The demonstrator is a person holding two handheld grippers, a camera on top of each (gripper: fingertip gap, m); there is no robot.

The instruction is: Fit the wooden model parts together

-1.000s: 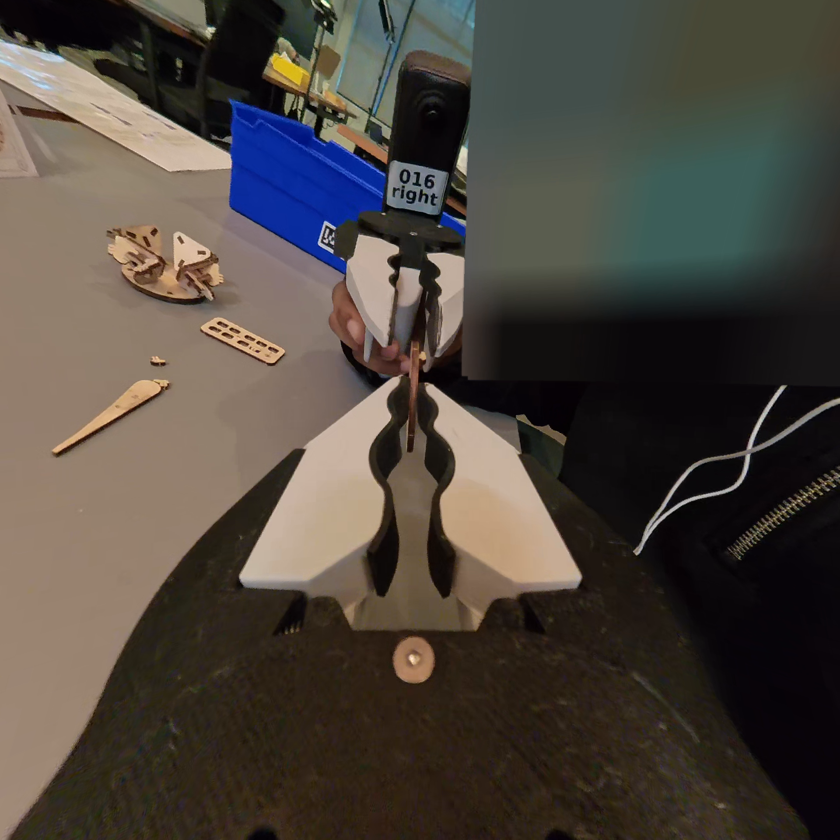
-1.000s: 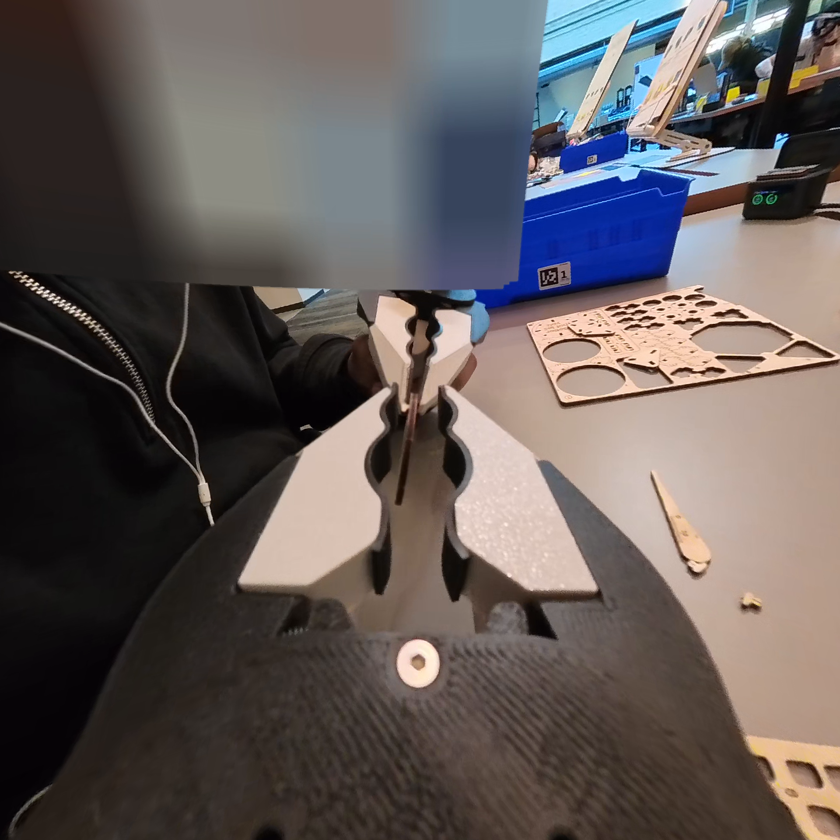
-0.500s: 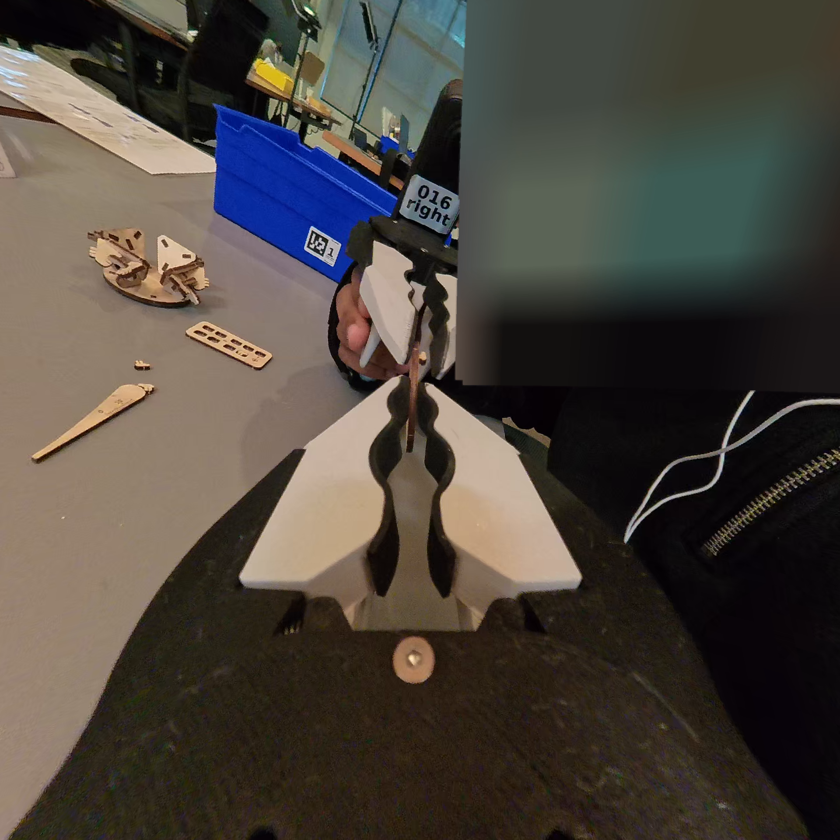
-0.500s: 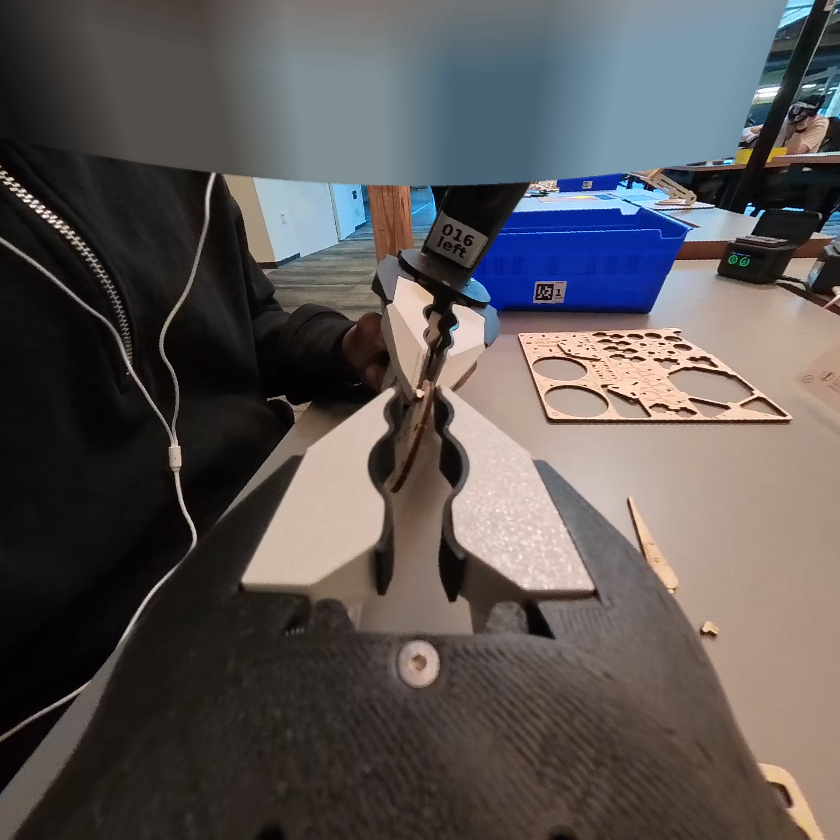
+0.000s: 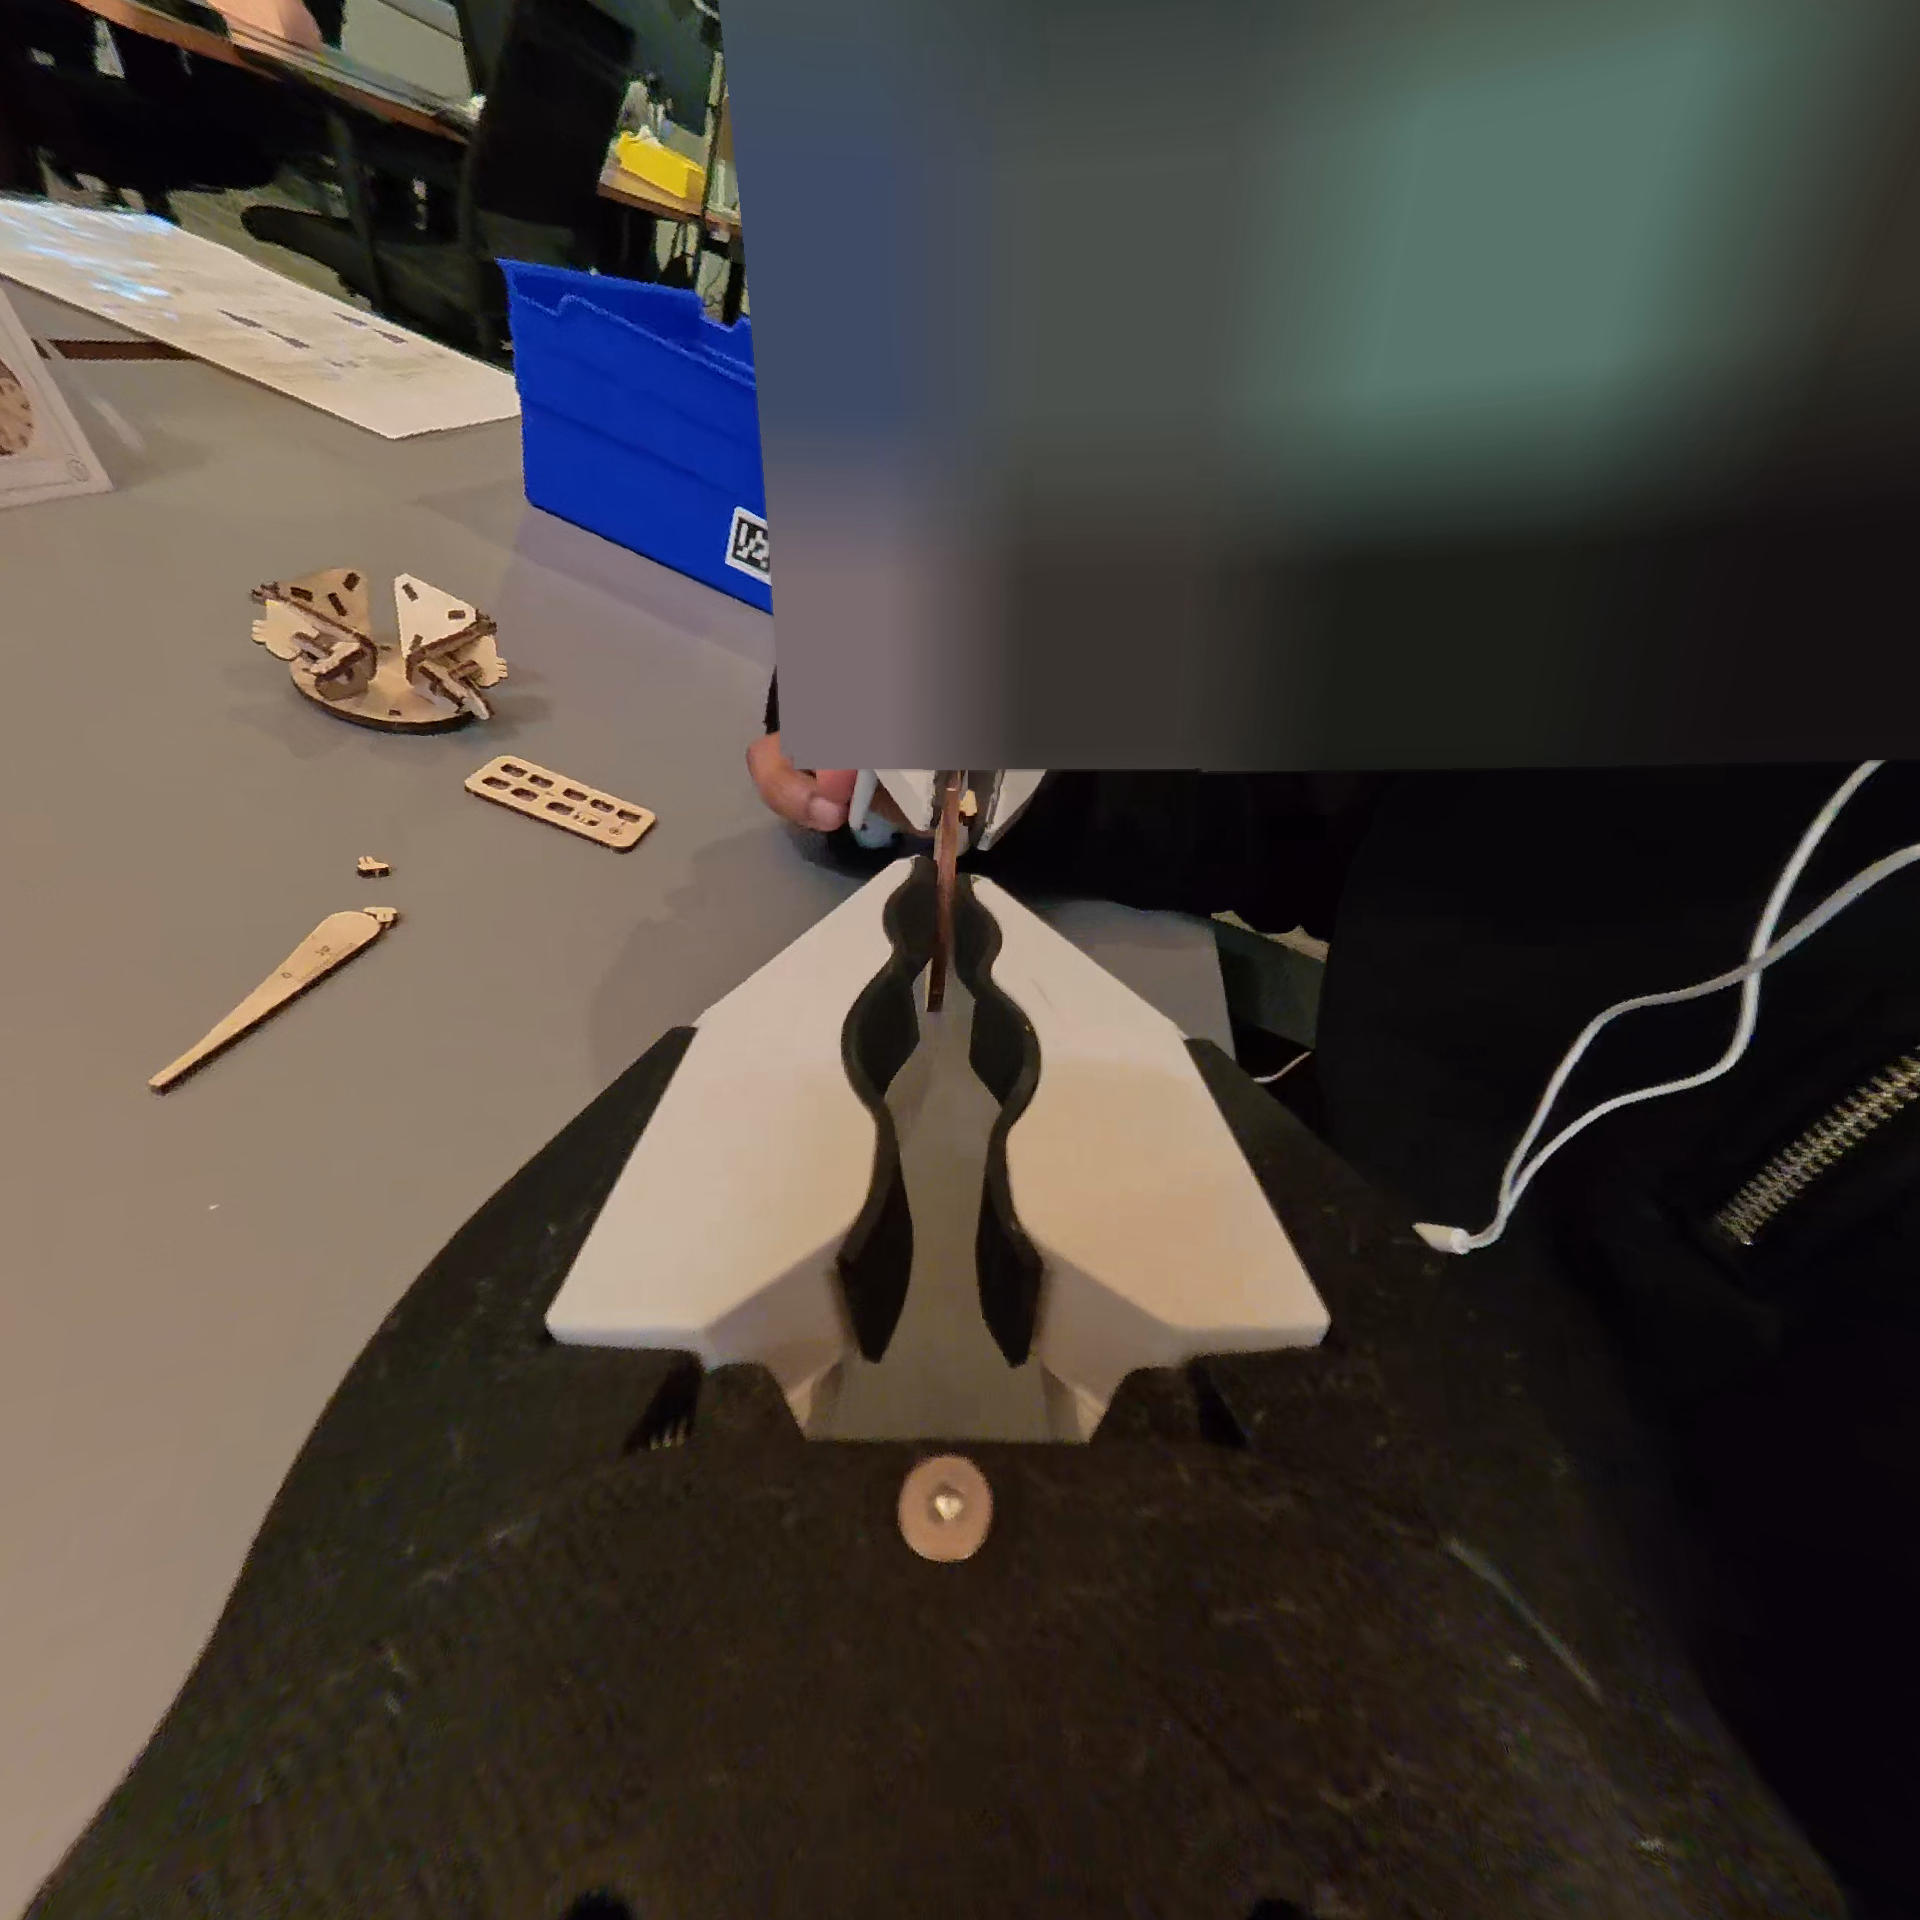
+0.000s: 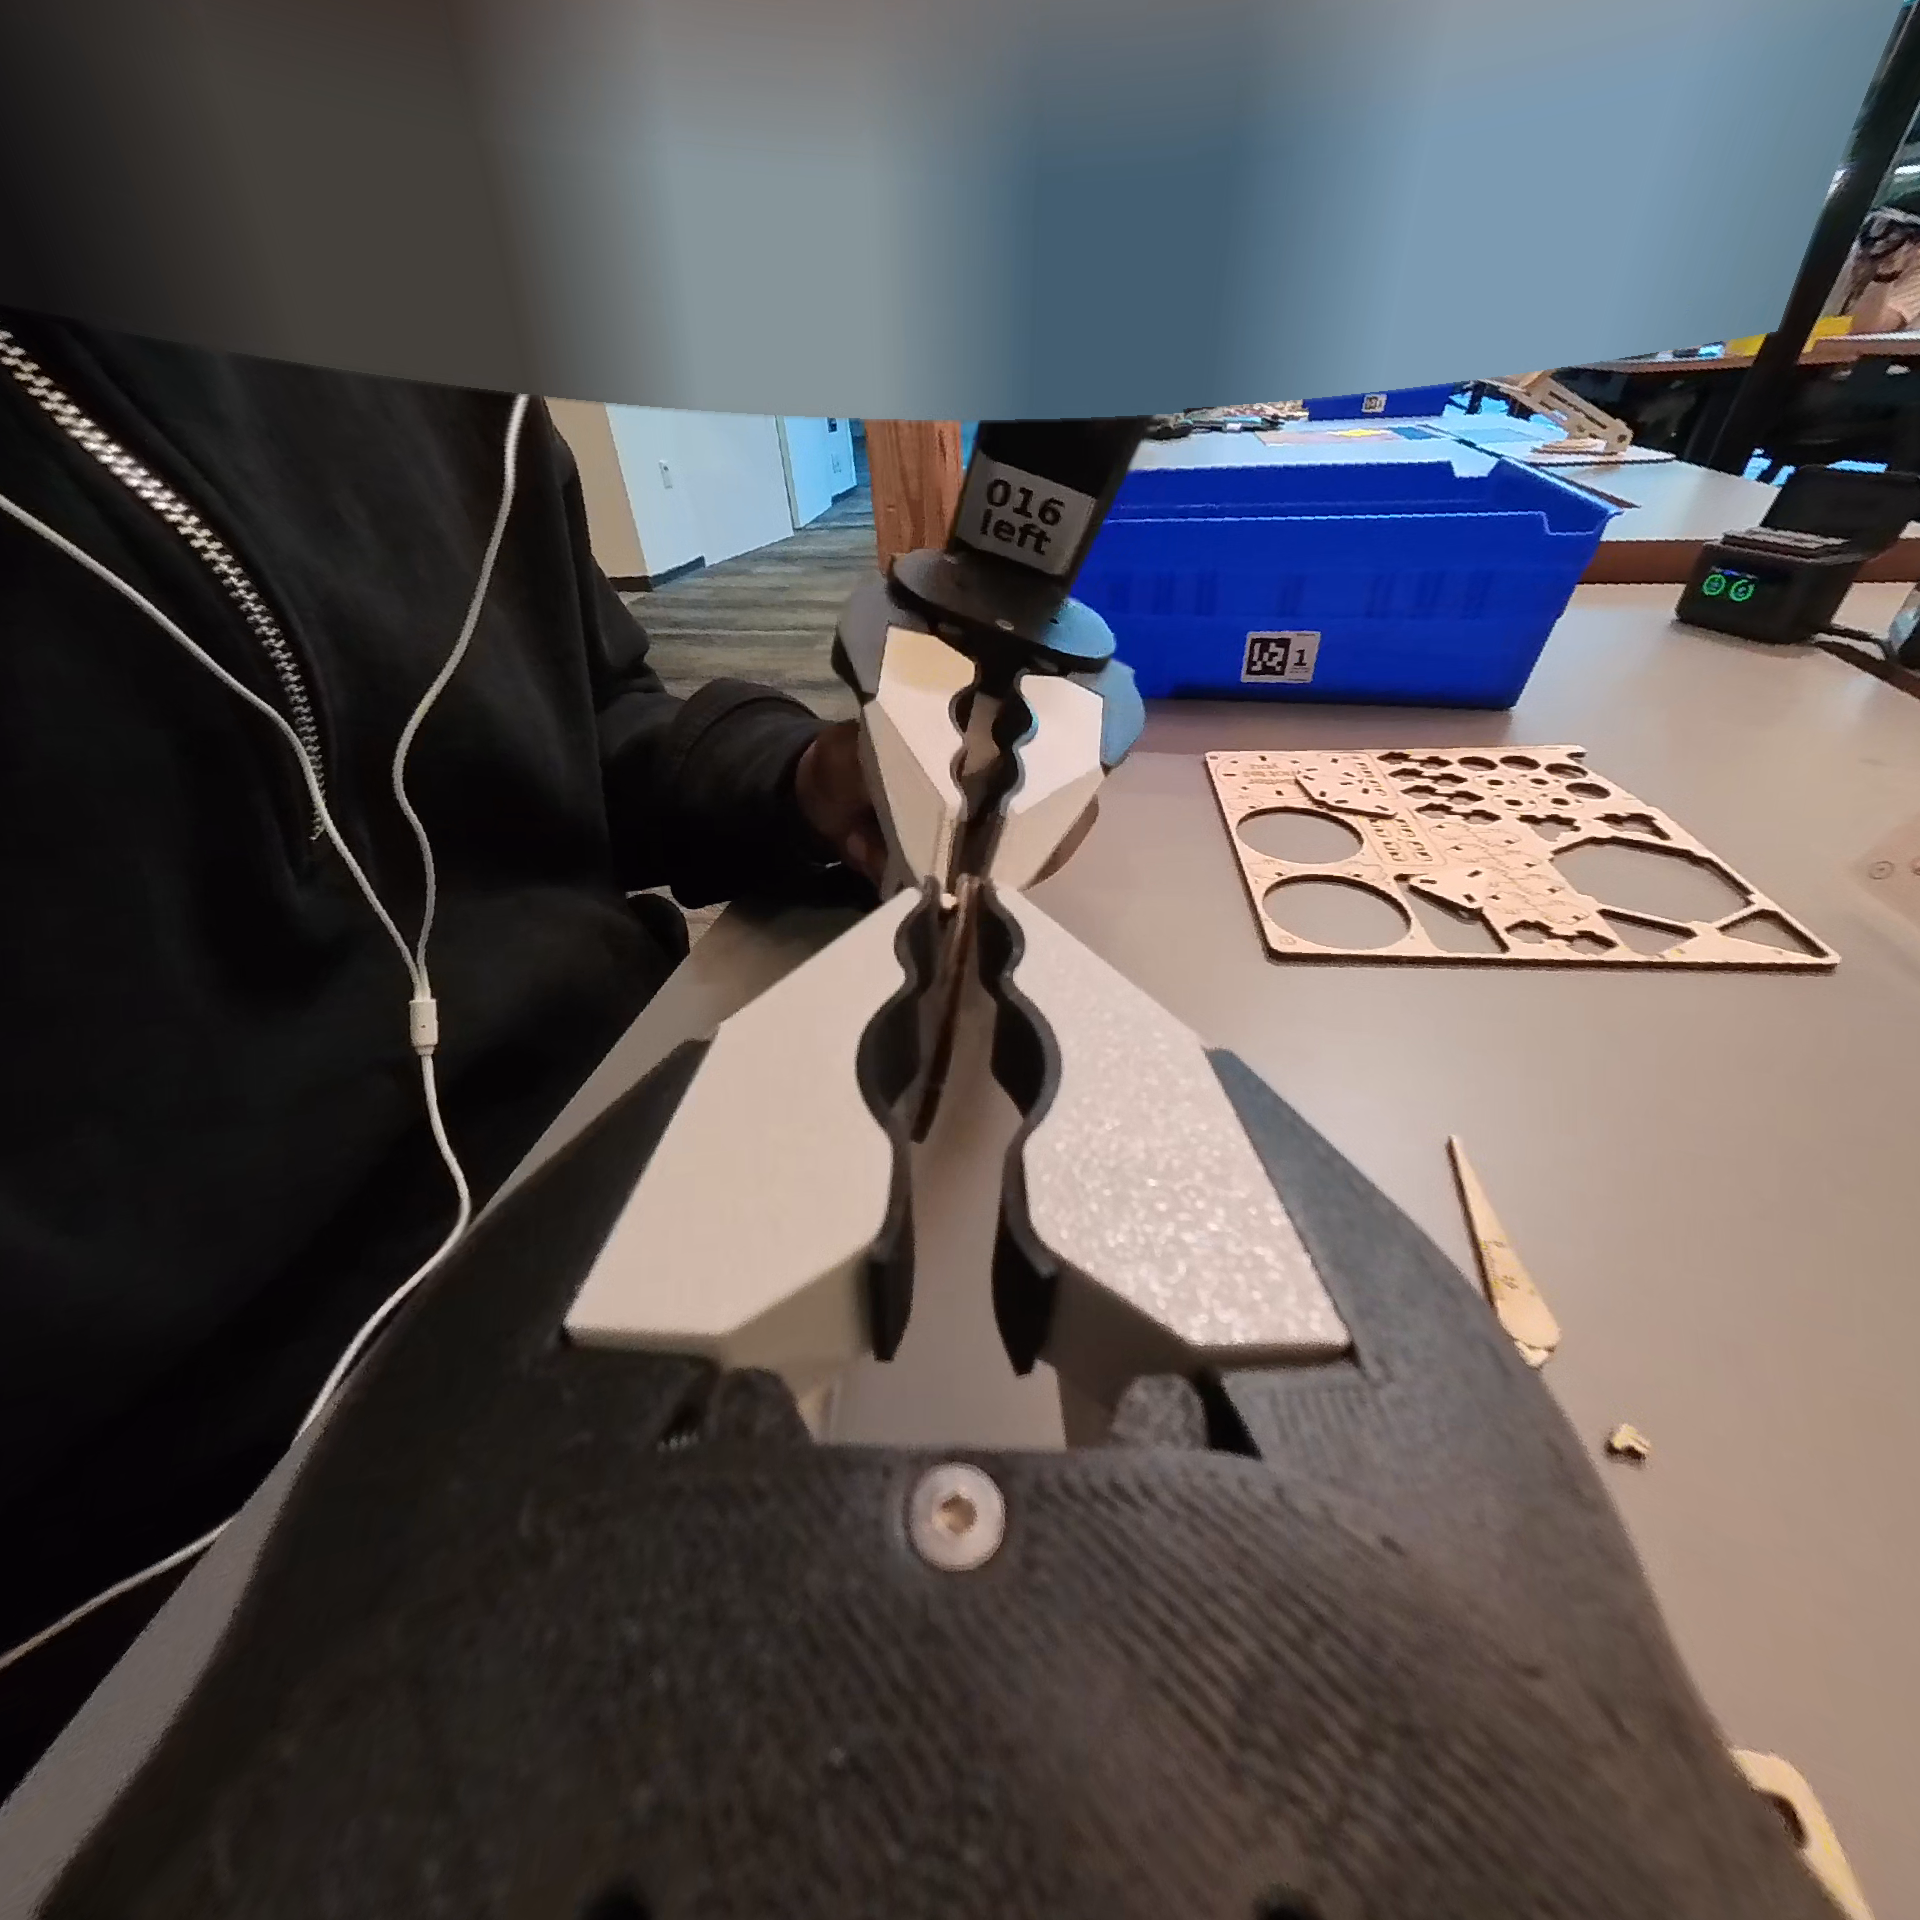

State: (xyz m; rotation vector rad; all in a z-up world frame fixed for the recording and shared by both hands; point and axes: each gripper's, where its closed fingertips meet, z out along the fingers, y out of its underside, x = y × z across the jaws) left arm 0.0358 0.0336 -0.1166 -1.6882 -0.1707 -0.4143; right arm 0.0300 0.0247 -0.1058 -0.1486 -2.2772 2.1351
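Narrowed since a second ago: right hand-held gripper (image 6: pixel 951 914), fingers then standing off a thin wooden disc (image 6: pixel 940 1023), now pinching it edge-on. Left hand-held gripper (image 5: pixel 940 883) unchanged, pressed shut on the same disc (image 5: pixel 943 925) from the opposite side. Tips of both nearly touching, disc bridged between, held above the near edge of the grey desk (image 5: pixel 312 1195), close to a person in a black zipped jacket (image 6: pixel 208 831) with a white earphone cord (image 6: pixel 421 1018).

Noted on desk in left wrist view: part-built wooden assembly (image 5: pixel 379 649) far left, slotted strip (image 5: pixel 561 802) near it, tapered piece (image 5: pixel 275 992) and a small chip (image 5: pixel 372 865). Blue bin (image 6: pixel 1340 592) at far side. Punched-out wooden sheet (image 6: pixel 1507 857) lying flat right of the grippers.
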